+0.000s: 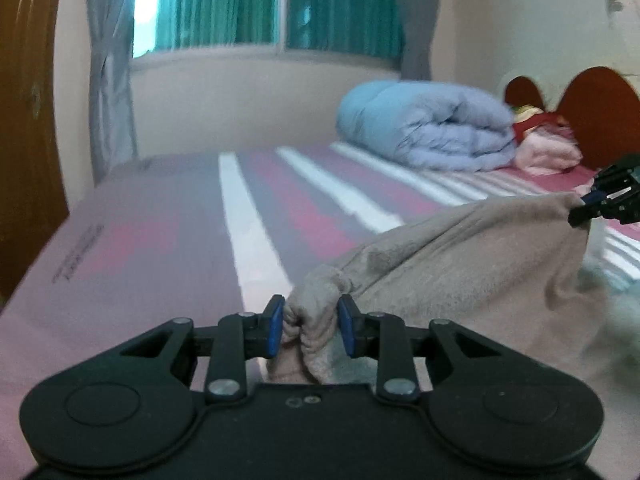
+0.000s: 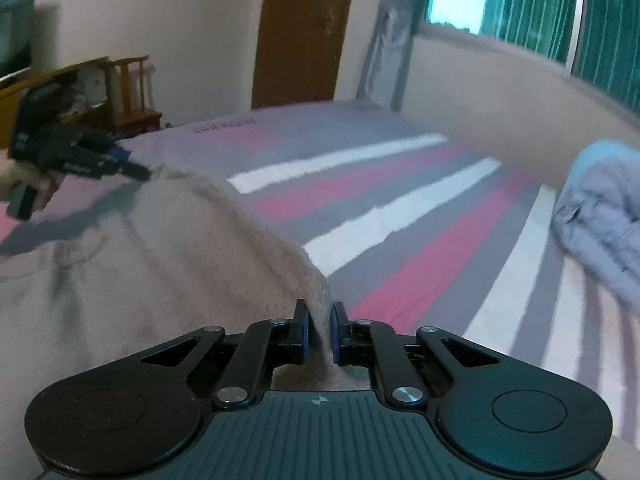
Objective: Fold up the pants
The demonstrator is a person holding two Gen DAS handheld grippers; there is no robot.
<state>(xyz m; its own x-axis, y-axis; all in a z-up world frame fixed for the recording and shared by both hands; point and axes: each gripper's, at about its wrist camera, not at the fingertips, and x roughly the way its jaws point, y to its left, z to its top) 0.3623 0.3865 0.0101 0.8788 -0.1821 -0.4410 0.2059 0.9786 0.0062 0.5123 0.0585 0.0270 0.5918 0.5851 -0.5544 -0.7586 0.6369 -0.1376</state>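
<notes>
Fingers (image 1: 275,330) of left gripper (image 1: 310,328) pinch a bunched wad of the beige pants (image 1: 460,264), blue pads pressed into the cloth from both sides. Left wrist view: pants hang lifted above the bed (image 1: 160,220), stretched from this grip up to the right gripper (image 1: 580,210) at the far right edge, which clamps the opposite corner. Beyond the pants on the bed: rolled blue duvet (image 1: 424,128), pink bundle (image 1: 548,152) just beside it, headboard (image 1: 600,112) behind. Window (image 1: 260,4) w/ green curtains over the bed's far side. Right wrist view: right gripper (image 2: 319,334) fingers (image 2: 303,332) nearly together, nipping a thin edge of the pants (image 2: 160,260). Cloth runs left across the bed (image 2: 400,240) to the left gripper (image 2: 138,171), held by a hand (image 2: 12,184). Door (image 2: 300,28) and wooden chair (image 2: 132,92) stand past the bed's far end; duvet (image 2: 600,208) at right.
</notes>
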